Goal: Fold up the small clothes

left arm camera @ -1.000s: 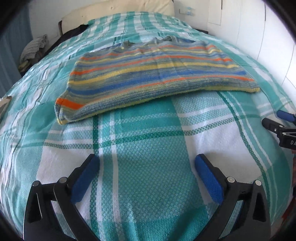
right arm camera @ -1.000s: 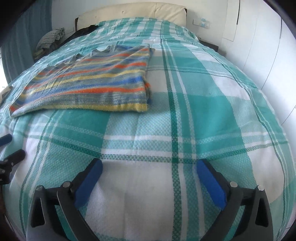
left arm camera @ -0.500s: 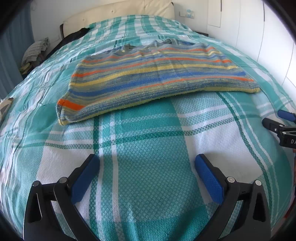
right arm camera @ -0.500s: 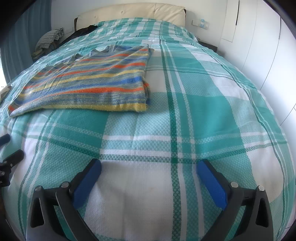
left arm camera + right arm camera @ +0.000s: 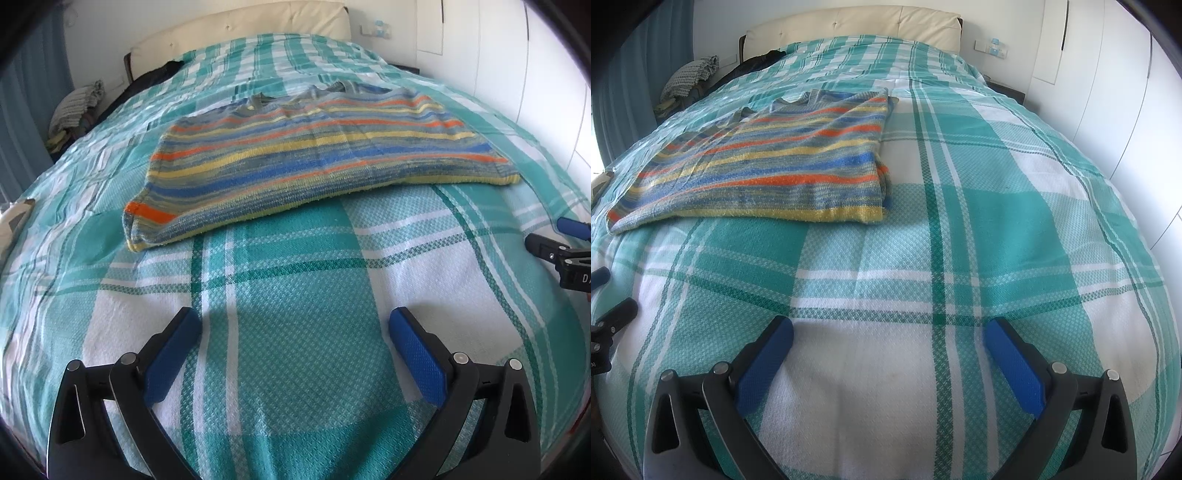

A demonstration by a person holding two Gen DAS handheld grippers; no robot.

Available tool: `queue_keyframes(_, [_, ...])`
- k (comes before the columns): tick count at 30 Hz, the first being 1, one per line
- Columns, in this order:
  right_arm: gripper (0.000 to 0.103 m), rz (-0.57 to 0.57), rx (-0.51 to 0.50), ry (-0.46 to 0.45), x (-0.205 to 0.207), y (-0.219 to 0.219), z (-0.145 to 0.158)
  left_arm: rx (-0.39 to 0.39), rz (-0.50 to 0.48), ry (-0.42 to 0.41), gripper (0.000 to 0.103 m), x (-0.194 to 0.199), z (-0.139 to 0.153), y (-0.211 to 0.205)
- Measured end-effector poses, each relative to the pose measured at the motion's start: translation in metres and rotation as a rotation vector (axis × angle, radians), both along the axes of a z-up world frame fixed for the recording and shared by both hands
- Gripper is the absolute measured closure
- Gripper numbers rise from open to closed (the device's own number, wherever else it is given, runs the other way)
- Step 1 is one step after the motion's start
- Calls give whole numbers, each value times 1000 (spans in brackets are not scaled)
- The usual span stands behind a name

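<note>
A striped knitted sweater [image 5: 317, 155] in blue, orange, yellow and grey lies flat on the bed, folded into a rectangle. In the right wrist view the sweater [image 5: 775, 162] sits at the upper left. My left gripper [image 5: 293, 325] is open and empty, low over the bedspread in front of the sweater. My right gripper [image 5: 888, 332] is open and empty, over the bedspread to the right of the sweater. The right gripper's fingertips [image 5: 546, 243] show at the right edge of the left wrist view, and the left gripper's fingertips [image 5: 617, 314] at the left edge of the right wrist view.
The bed is covered by a teal and white checked bedspread [image 5: 295, 266]. A cream headboard [image 5: 857, 22] stands at the far end. A pile of clothes [image 5: 74, 107] lies at the far left. White cupboard doors [image 5: 1108, 92] run along the right.
Both grippers have drawn back and risen a little, so the sweater looks farther away and more of the headboard shows. The sweater has not moved. Both grippers stayed open.
</note>
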State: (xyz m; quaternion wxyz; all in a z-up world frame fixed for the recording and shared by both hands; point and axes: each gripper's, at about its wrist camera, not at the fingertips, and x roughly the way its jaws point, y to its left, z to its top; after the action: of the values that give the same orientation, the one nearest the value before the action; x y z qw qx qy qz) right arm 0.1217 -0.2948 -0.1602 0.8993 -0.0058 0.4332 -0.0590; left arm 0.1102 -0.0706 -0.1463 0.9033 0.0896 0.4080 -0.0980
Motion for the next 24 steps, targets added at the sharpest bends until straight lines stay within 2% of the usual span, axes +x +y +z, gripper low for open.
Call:
queue_keyframes(2, [0, 9, 28, 21, 2, -3, 3, 40, -21, -2, 1, -6, 8, -7])
queue_keyframes(5, [1, 39, 118, 47, 1, -16, 16, 39, -149, -44, 1, -12, 34, -32])
queue_keyframes(9, [1, 32, 314, -60, 4, -58, 45, 15, -298, -94, 1, 4, 58, -83])
queue_keyframes(10, [1, 36, 364, -56, 16, -72, 49, 16, -329, -93, 1, 13, 60, -99])
queue_keyframes(13, [13, 78, 448, 1, 61, -95, 57, 85, -407, -95, 1, 44, 50, -154])
queue_keyframes(15, [31, 137, 527, 57, 101, -105, 56, 181, -441, -133, 1, 56, 36, -191])
queue_keyframes(16, [44, 171, 571, 100, 126, -108, 53, 215, -456, -152, 2, 58, 31, -202])
queue_keyframes(17, [49, 199, 602, 137, 146, -109, 49, 235, -480, -166, 2, 58, 27, -212])
queue_keyframes(21, [49, 269, 650, 225, 217, -100, 35, 263, -605, -214, 9, 47, 13, -233])
queue_keyframes(24, [49, 265, 681, 233, 262, -95, 24, 202, -586, -175, 10, 58, 13, -228])
